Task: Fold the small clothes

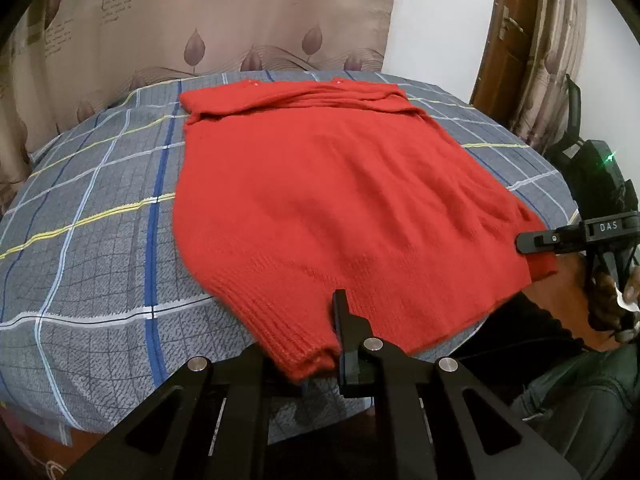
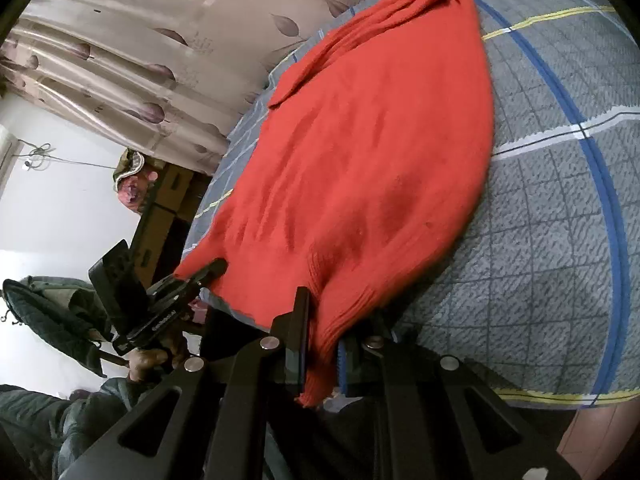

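A red knitted sweater (image 1: 320, 192) lies flat on a bed with a grey plaid sheet (image 1: 92, 208), its ribbed hem toward me and its sleeves folded across the far end. My left gripper (image 1: 320, 356) is shut on one hem corner at the near bed edge. My right gripper (image 1: 532, 248) is shut on the other hem corner, at the right of the left wrist view. In the right wrist view the right gripper (image 2: 324, 356) pinches the red hem, the sweater (image 2: 380, 140) stretches away, and the left gripper (image 2: 212, 272) holds the other corner.
A beige leaf-print curtain (image 1: 200, 20) hangs behind the bed. A brown door (image 1: 504, 40) stands at the back right. Stacked cardboard boxes (image 2: 164, 208) stand beside the bed. The person's dark-trousered legs (image 1: 580, 400) are at the near bed edge.
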Action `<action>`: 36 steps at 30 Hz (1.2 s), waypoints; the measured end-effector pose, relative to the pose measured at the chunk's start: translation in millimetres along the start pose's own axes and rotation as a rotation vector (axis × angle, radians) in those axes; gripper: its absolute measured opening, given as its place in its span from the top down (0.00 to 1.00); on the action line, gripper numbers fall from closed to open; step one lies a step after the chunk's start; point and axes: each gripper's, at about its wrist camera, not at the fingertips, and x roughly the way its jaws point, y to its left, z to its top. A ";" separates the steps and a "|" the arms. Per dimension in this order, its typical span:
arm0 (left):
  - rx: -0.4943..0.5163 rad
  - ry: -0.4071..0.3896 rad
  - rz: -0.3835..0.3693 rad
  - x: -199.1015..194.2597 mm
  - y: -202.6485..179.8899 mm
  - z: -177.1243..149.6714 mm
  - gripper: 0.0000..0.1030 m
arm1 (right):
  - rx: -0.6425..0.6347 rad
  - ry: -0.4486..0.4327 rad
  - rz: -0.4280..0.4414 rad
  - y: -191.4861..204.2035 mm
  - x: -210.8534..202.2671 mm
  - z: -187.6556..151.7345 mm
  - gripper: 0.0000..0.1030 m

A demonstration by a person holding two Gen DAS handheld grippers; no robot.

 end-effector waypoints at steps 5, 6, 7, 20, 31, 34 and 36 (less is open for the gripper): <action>0.007 -0.009 0.006 -2.4 -0.5 1.8 0.91 | -0.016 -0.010 0.017 2.7 -5.8 1.8 0.89; 0.011 -0.012 0.007 -3.2 -0.6 2.6 0.91 | -0.019 -0.011 0.019 3.0 -6.3 2.7 0.89; 0.014 -0.017 0.008 -4.3 -0.7 3.3 0.92 | -0.021 -0.013 0.024 3.6 -7.4 3.9 0.89; -0.230 -0.054 -0.196 -22.1 44.0 22.0 0.94 | -0.020 -0.086 0.109 14.6 -38.1 25.3 0.89; -0.227 -0.119 -0.223 -32.9 45.4 46.6 0.94 | 0.014 -0.143 0.162 19.5 -49.9 38.1 0.90; -0.228 -0.144 -0.234 -36.7 47.0 59.8 0.94 | 0.008 -0.177 0.150 23.3 -54.9 48.4 0.91; -0.235 -0.158 -0.241 -38.4 49.3 67.6 0.94 | 0.013 -0.194 0.135 23.5 -58.0 53.7 0.92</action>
